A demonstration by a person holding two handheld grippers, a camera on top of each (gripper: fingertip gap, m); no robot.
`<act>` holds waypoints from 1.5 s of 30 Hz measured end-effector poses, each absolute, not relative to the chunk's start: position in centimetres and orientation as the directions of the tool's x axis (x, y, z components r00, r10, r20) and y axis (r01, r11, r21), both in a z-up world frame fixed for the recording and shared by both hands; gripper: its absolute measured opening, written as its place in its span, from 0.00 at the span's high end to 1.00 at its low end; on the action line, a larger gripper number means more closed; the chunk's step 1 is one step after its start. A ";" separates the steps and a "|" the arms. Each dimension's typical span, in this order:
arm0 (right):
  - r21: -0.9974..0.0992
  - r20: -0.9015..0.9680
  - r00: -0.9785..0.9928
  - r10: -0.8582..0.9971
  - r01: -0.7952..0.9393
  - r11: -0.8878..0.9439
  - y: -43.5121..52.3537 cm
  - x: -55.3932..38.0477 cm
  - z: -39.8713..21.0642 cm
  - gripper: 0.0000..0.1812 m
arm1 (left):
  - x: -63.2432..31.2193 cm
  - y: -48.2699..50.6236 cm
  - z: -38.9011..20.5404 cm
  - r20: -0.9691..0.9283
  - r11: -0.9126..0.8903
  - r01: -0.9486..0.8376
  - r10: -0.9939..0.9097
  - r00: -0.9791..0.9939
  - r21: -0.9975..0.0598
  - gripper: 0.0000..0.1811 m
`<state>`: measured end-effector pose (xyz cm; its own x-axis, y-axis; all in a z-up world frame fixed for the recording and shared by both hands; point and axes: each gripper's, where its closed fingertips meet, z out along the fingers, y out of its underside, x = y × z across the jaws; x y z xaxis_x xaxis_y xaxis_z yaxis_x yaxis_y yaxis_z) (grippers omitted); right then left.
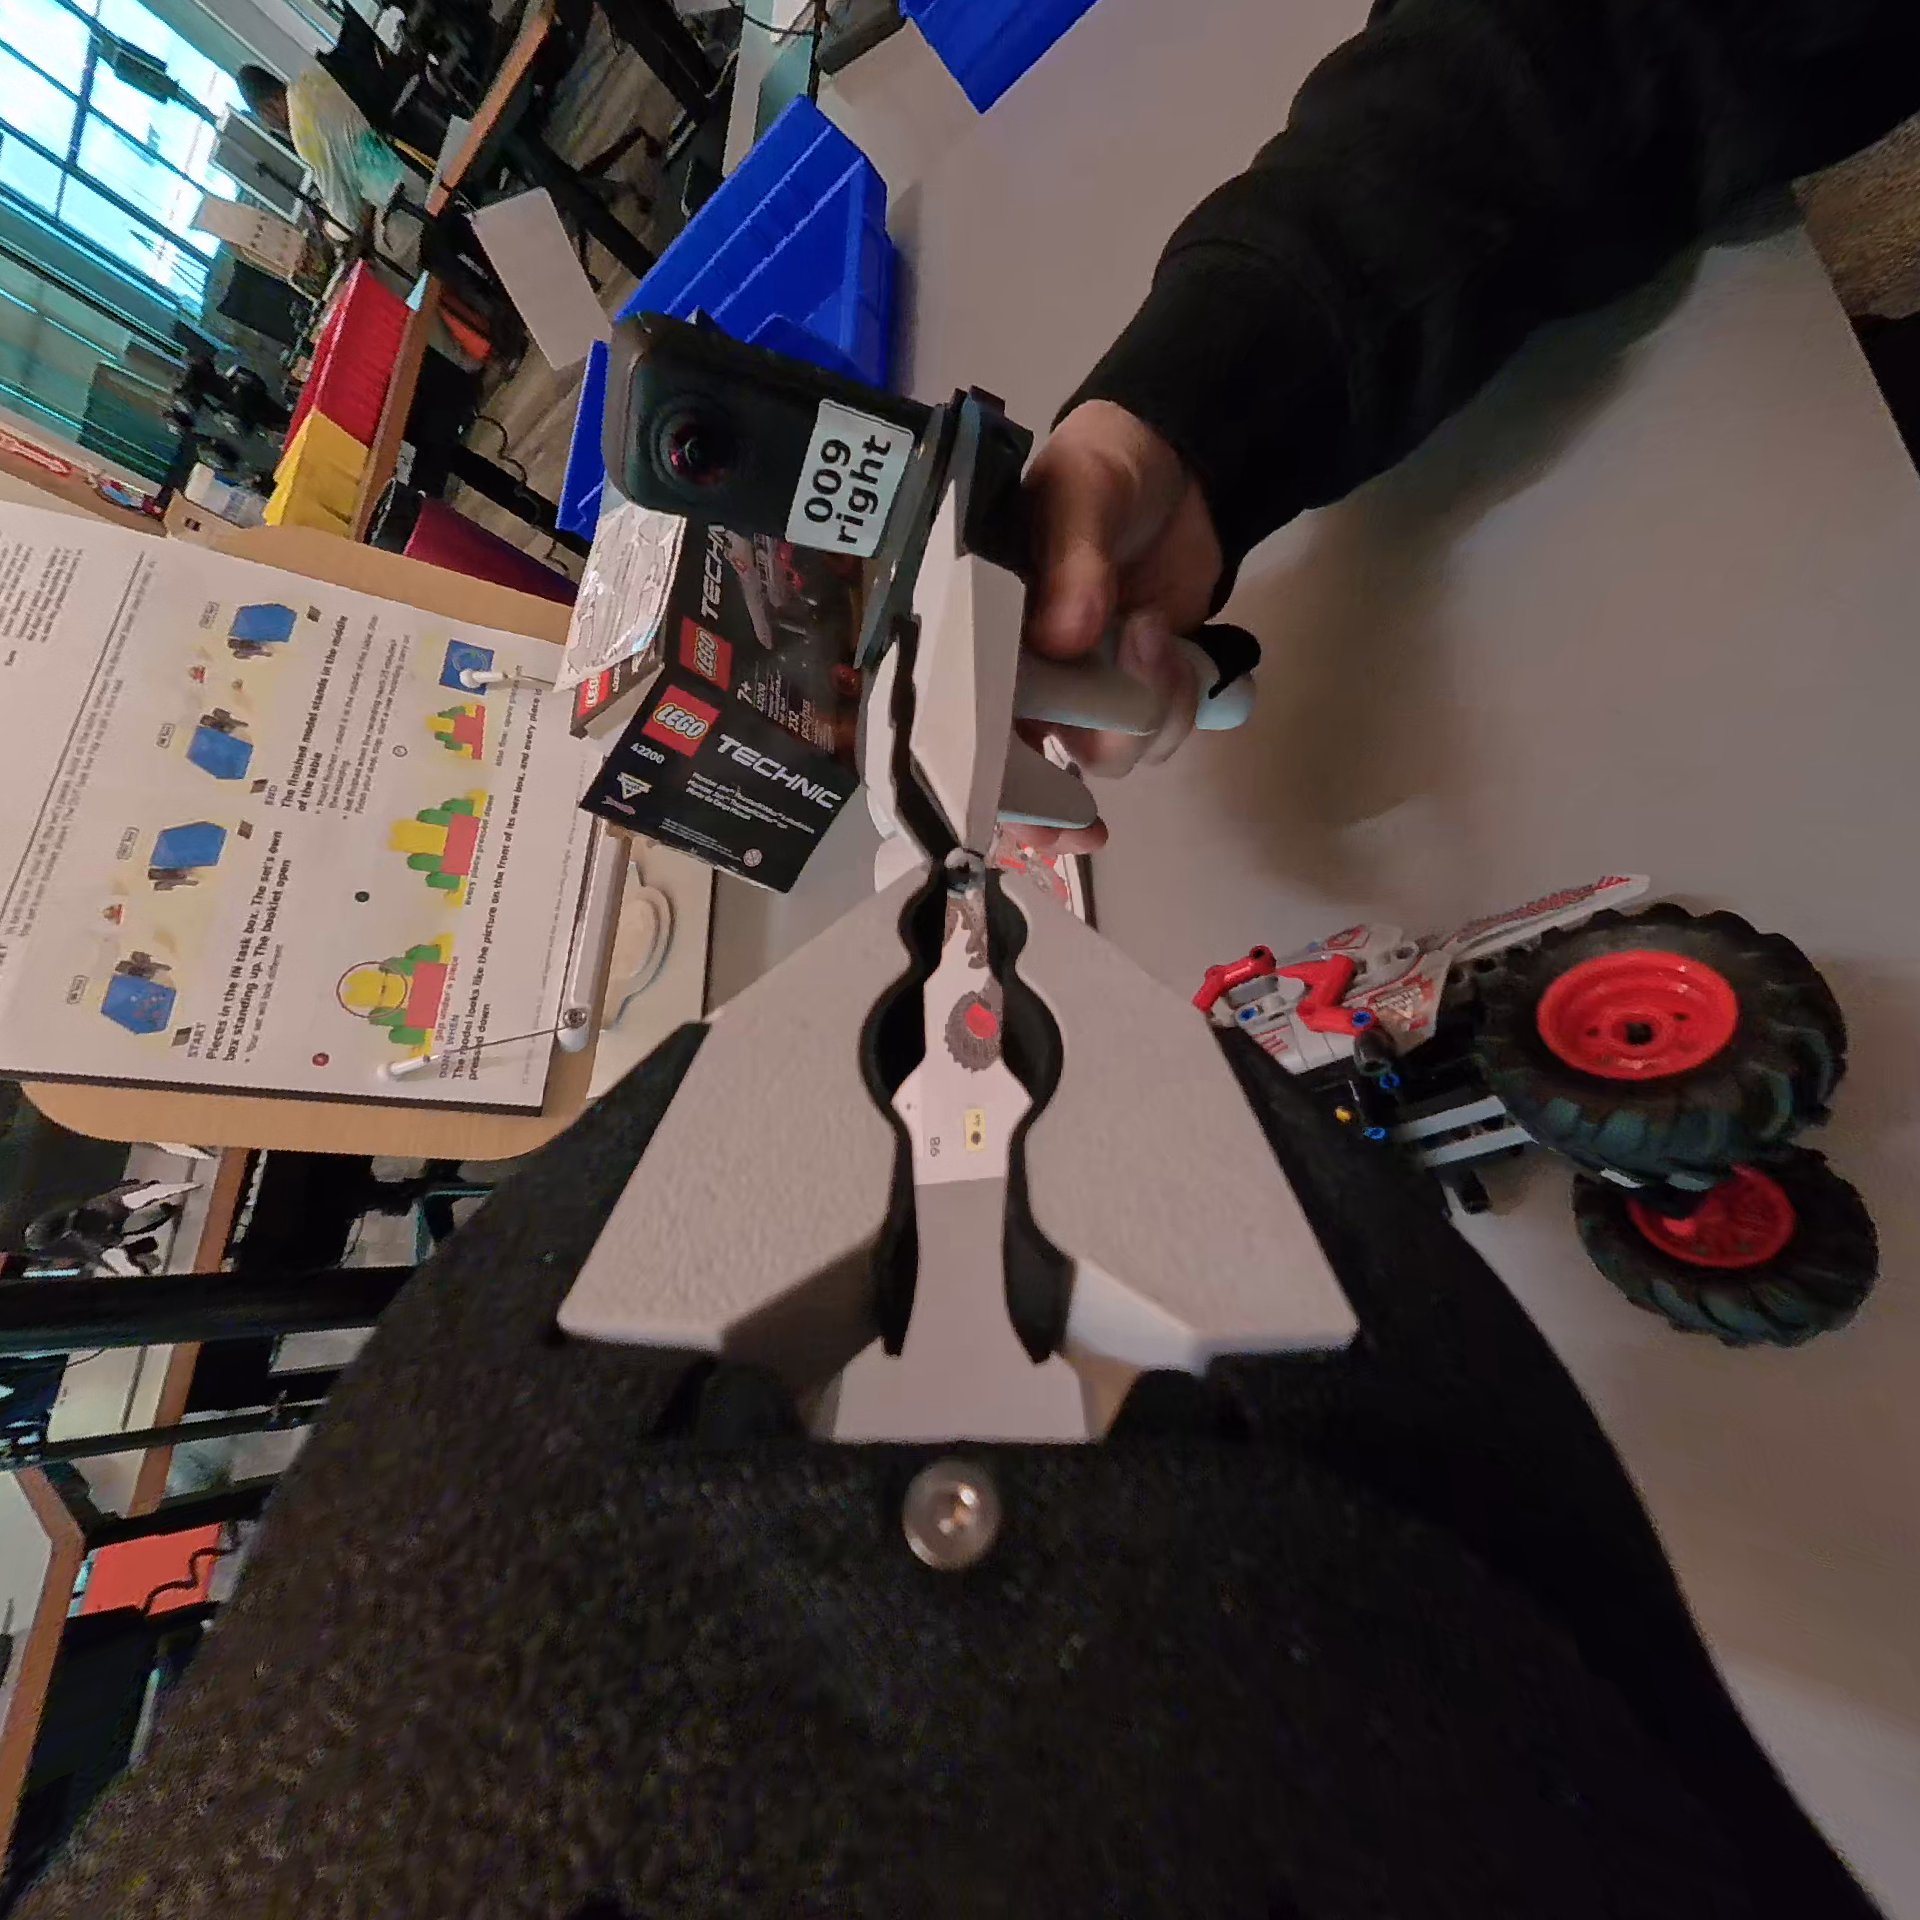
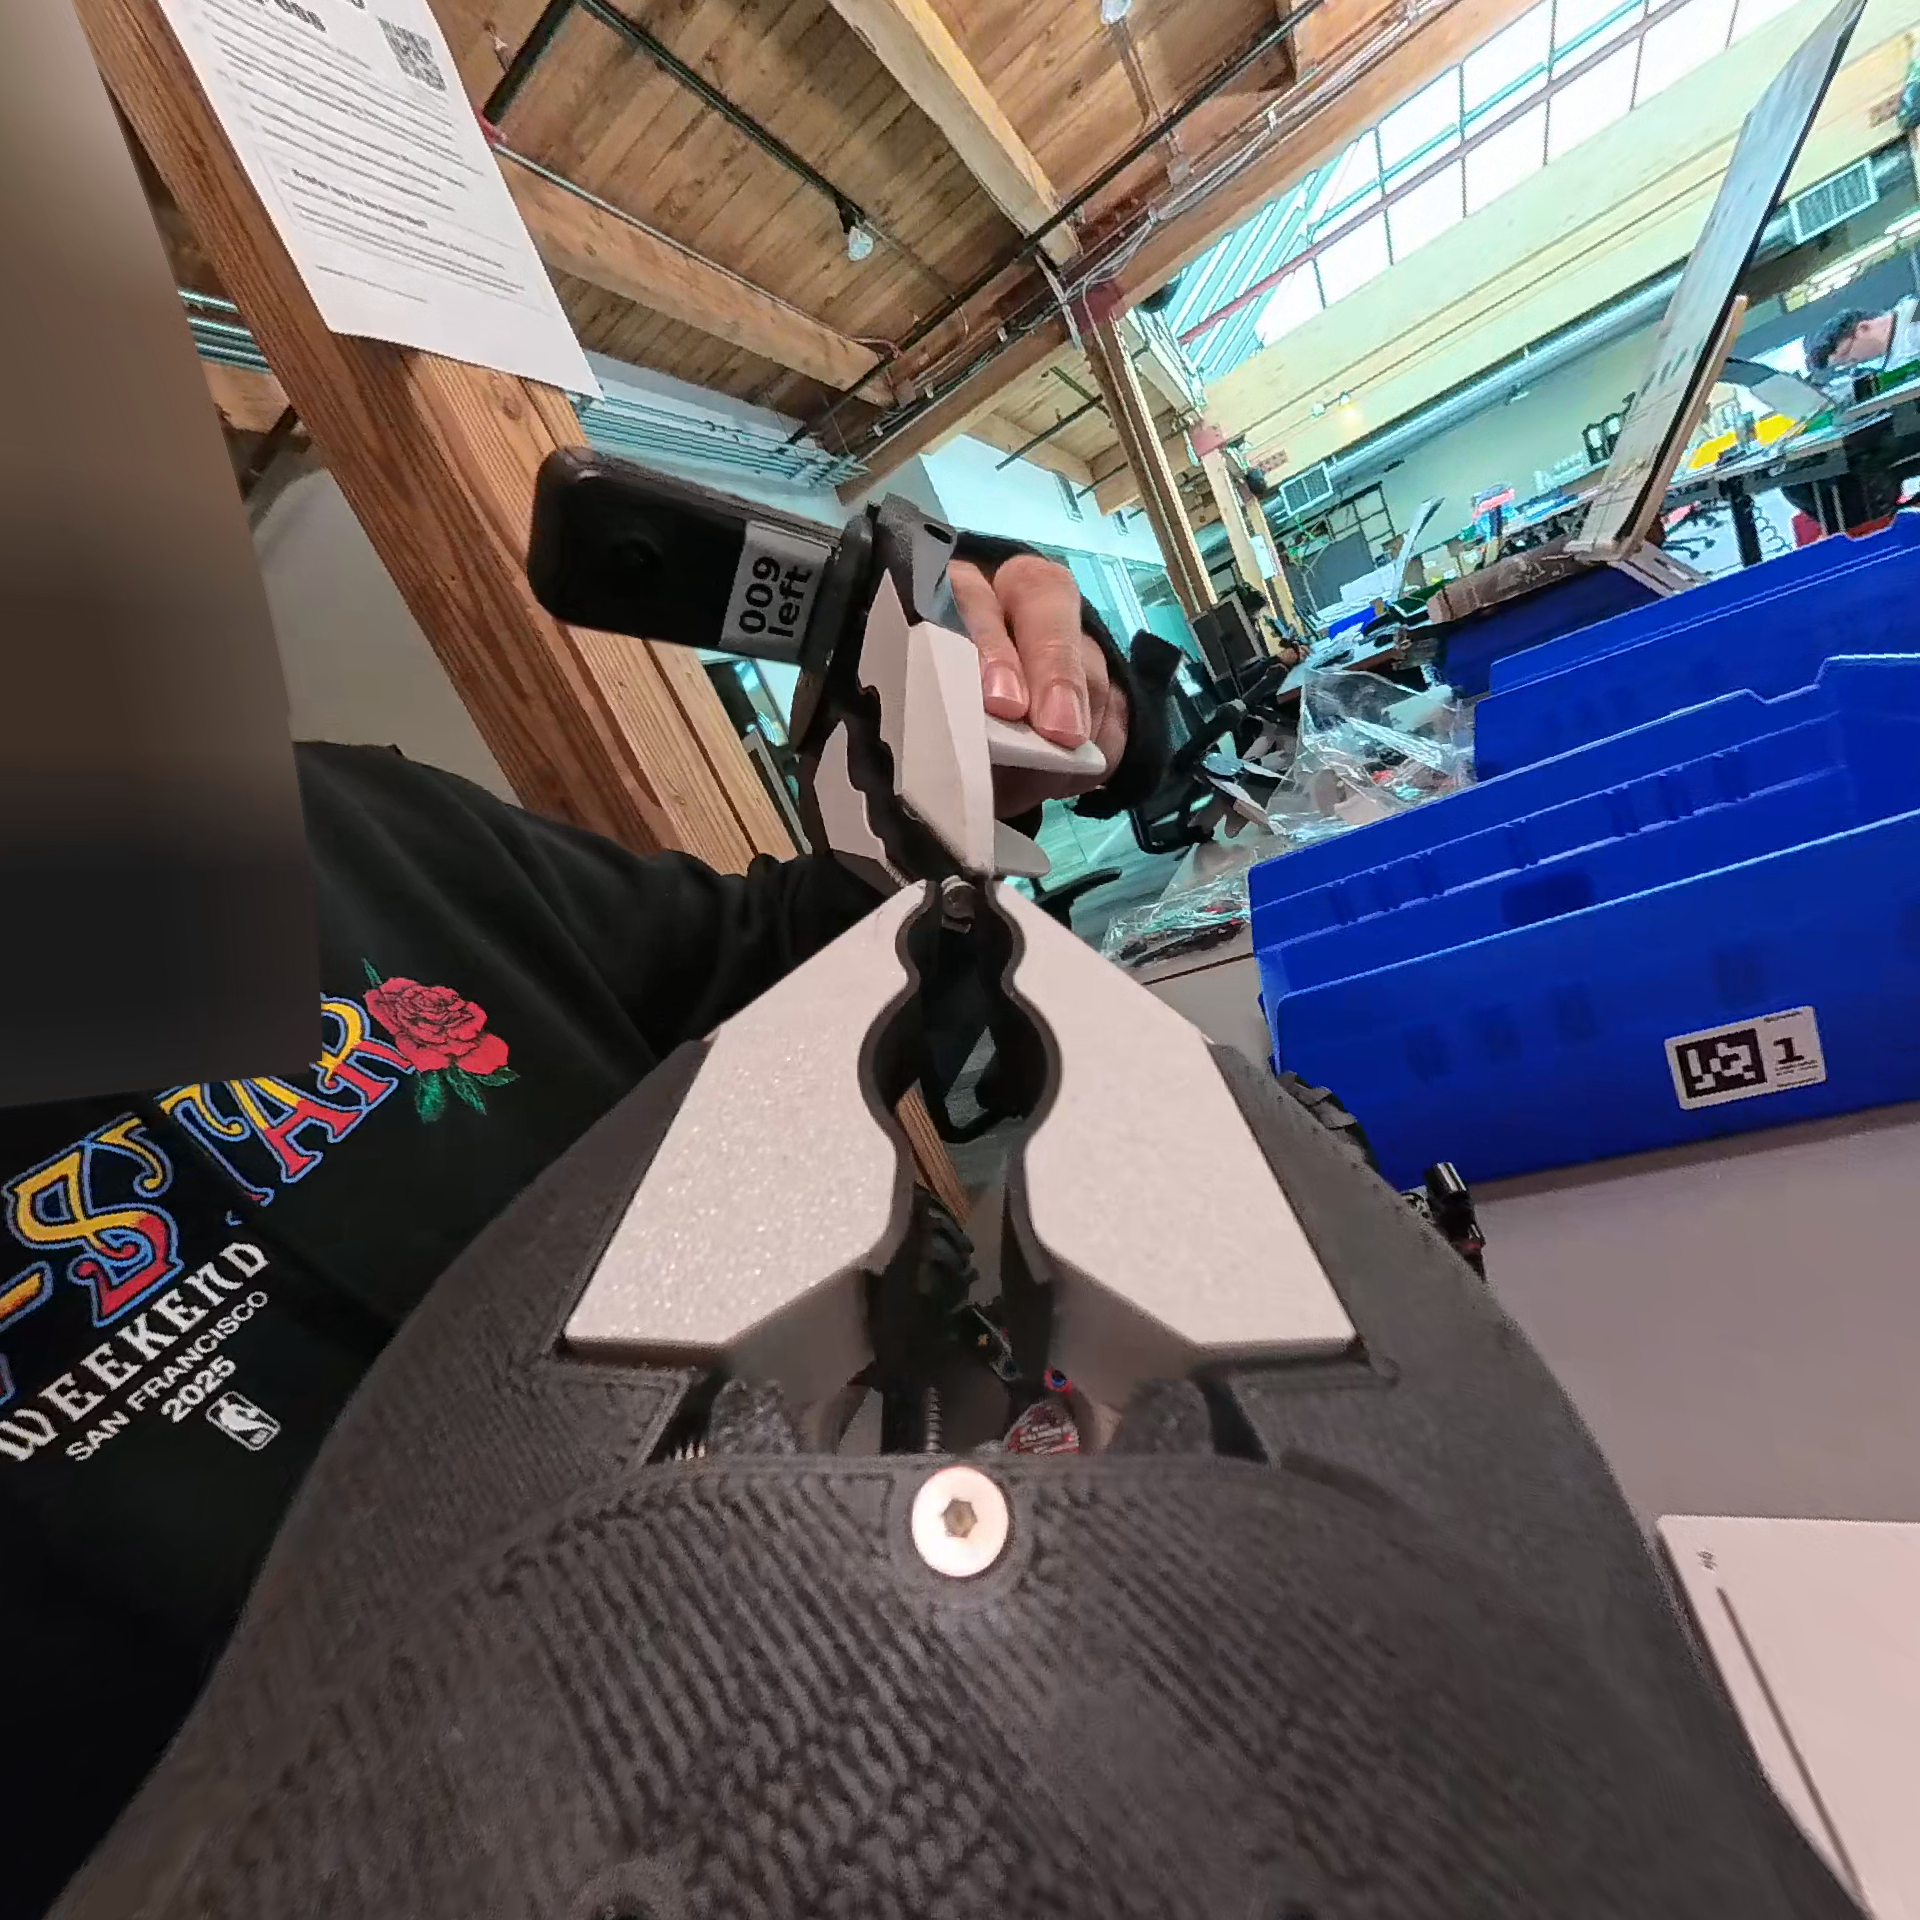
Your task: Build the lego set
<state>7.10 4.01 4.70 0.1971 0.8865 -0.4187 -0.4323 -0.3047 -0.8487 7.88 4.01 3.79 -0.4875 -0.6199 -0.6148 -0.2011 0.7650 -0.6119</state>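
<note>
While tips meet: left hand-held gripper (image 1: 961, 868) | right hand-held gripper (image 2: 961, 896) | truck (image 1: 1558, 1060) beside

bins (image 2: 1558, 935): glossy blue plastic | post (image 2: 436, 499): grainy wood | table (image 1: 1558, 623): smooth matt

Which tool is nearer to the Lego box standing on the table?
Right. The right tool is just before the Lego box, overlapping it; the left tool points at it from farther back. Both pinch one small grey piece.
</note>
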 end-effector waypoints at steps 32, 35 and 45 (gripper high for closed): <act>-0.974 -0.066 0.521 0.851 0.150 -0.167 6.5 6.7 -4.2 0.81 | 5.7 7.2 -2.0 -0.341 0.820 -0.462 -0.564 -0.752 -0.338 0.98; -0.965 -0.044 0.540 0.840 0.195 -0.176 7.2 6.0 -5.5 0.78 | 5.2 7.8 -3.4 -0.202 0.845 -0.490 -0.529 -0.824 -0.216 0.98; -0.979 -0.018 0.560 0.828 0.160 -0.129 7.5 5.4 -5.9 0.76 | 5.0 8.1 -6.0 0.082 0.890 -0.455 -0.455 -0.887 0.019 0.98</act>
<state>5.42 7.50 -5.94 0.5599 0.8284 -0.0179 0.1598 -0.1291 -0.9787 5.02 8.11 -6.04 -0.8865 -0.4553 0.0821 -0.4554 0.8901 0.0190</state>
